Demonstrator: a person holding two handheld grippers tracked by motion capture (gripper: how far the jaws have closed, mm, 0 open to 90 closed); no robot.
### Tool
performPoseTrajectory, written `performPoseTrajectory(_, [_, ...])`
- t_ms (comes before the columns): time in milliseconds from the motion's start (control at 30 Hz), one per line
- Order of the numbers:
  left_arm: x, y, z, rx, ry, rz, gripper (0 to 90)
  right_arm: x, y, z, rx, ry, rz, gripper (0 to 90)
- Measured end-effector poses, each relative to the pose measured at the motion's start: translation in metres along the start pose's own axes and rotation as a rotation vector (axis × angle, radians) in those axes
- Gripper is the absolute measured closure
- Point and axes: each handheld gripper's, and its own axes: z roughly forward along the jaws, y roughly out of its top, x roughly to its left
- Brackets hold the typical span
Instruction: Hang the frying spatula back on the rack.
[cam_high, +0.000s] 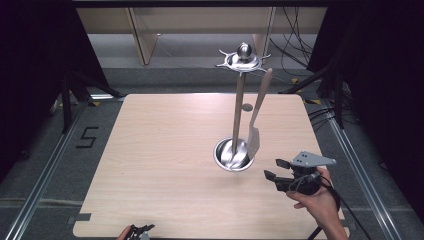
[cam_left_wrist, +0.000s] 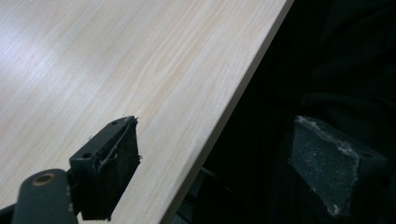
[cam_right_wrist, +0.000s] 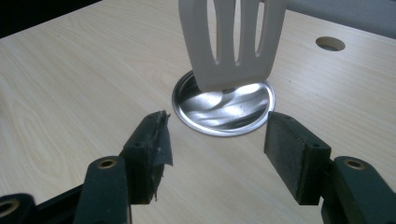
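Note:
A utensil stand rises from a round metal base (cam_high: 227, 159) (cam_right_wrist: 219, 116) on the wooden table (cam_high: 160, 165), and its pole (cam_high: 238, 112) ends in a hooked metal ring (cam_high: 243, 60). From that ring hangs a pale slotted spatula (cam_high: 254, 140) (cam_right_wrist: 232, 42), its blade just over the base's right rim. My right gripper (cam_high: 273, 169) (cam_right_wrist: 217, 128) is held low in a hand to the right of the base, pointing at it, jaws open with nothing between them. My left gripper (cam_high: 138, 232) (cam_left_wrist: 219, 135) sits at the table's near edge, open and holding nothing.
A small round hole (cam_high: 247, 106) (cam_right_wrist: 330, 43) lies in the table behind the stand. Dark curtains flank the table, and cables (cam_high: 295, 40) trail on the floor at the back right. The table edge (cam_left_wrist: 233, 107) runs between the left gripper's jaws.

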Motion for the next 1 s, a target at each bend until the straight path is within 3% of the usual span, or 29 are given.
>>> performPoseTrajectory(33, [0.000,0.000,0.001,-0.002,-0.017,-0.003,15.0,-0.001,-0.001,0.000,0.000,-0.001,-0.015,40.6])
performPoseTrajectory(100, [0.000,0.000,0.000,-0.002,-0.008,0.000,15.0,0.000,-0.003,0.001,0.009,0.000,0.007,40.7])
performPoseTrajectory(133, [0.000,0.000,0.001,-0.002,-0.026,-0.006,15.0,0.001,-0.004,0.002,0.007,0.003,0.012,40.7])
performPoseTrajectory(233, [0.000,0.000,0.001,0.007,-0.002,0.008,15.0,0.000,-0.007,0.004,0.013,0.003,-0.002,40.7])
performPoseTrajectory(300, [-0.001,0.000,0.000,0.005,0.007,0.012,15.0,0.001,-0.008,0.004,0.026,0.010,0.018,40.7])
performPoseTrajectory(333, [-0.001,0.000,0.000,0.005,0.007,0.012,15.0,0.000,-0.008,0.004,0.019,0.008,-0.003,40.7])
performPoseTrajectory(400, [-0.001,0.000,0.000,0.006,-0.011,0.011,15.0,0.001,-0.010,0.004,0.016,0.004,-0.001,40.7])
performPoseTrajectory(567, [-0.001,-0.002,-0.001,0.003,0.006,0.011,14.9,0.006,-0.014,0.005,0.034,0.013,0.020,40.3])
performPoseTrajectory(600, [-0.001,-0.002,-0.001,0.003,0.010,0.011,14.9,0.004,-0.015,0.004,0.036,0.009,-0.003,40.0])
performPoseTrajectory(700, [-0.001,-0.002,-0.002,0.001,0.005,0.009,14.9,0.008,-0.019,0.005,0.038,0.011,0.019,39.4])
performPoseTrajectory(1000, [-0.002,-0.001,-0.001,0.002,-0.003,0.013,14.9,0.010,-0.030,0.007,0.064,0.030,0.012,36.8])
